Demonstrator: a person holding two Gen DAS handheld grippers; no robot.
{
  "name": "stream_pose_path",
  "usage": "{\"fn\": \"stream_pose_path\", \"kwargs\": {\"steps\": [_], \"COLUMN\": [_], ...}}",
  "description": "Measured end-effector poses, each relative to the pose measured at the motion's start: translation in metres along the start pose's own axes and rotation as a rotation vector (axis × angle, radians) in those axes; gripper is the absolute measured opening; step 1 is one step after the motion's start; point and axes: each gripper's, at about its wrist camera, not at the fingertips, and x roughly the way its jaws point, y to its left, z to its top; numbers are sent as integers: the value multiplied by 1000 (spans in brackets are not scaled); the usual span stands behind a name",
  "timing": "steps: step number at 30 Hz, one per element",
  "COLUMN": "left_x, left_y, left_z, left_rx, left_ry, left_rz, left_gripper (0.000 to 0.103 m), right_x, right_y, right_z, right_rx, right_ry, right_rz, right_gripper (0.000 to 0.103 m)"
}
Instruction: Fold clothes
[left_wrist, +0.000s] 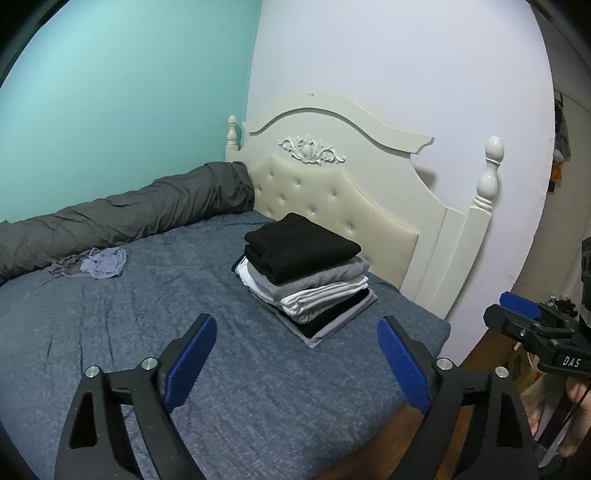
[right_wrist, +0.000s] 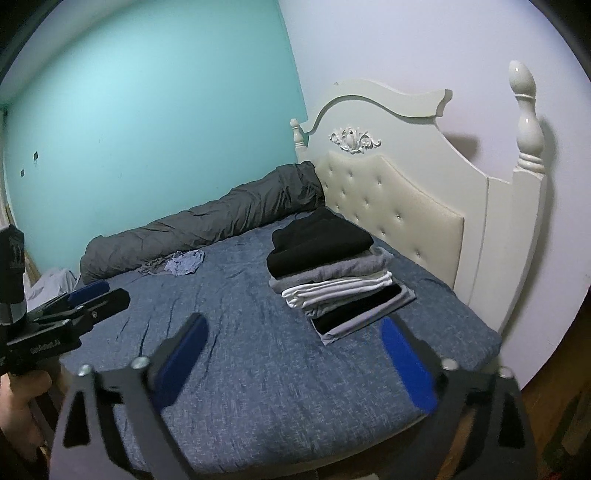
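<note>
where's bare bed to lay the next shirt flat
Bare blue sheet runs from the folded stack leftward to the crumpled cloth and grey bolster, and forward to the open left claw. It is tight between stack and headboard.

Each gripper had a black frame with triangular cut-outs and two silver round-head screws per side. The left gripper (left_wrist: 295, 360) carried blue ribbed pads (left_wrist: 402, 365) on the inner faces of its fingers. The right gripper (right_wrist: 291, 363) carried matching blue pads (right_wrist: 408, 365). White lettering "DAS" marked the right gripper body beside the bed (left_wrist: 110, 332) edge. A bare hand (right_wrist: 18, 410) showed no sleeve.
</note>
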Motion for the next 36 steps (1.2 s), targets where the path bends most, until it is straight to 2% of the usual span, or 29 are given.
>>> {"fn": "stream_pose_path", "kwargs": {"steps": [2, 36], "left_x": [-3, -3], "left_y": [3, 13], "left_z": [-2, -24], "left_rx": [-18, -30], "left_ry": [-8, 30], "left_rz": [-9, 9], "left_gripper": [103, 103], "right_x": [0, 6], "right_y": [1, 11], "right_z": [-1, -20], "right_rx": [3, 15], "right_ry": [-1, 4], "right_rz": [-3, -30], "right_gripper": [100, 102]}}
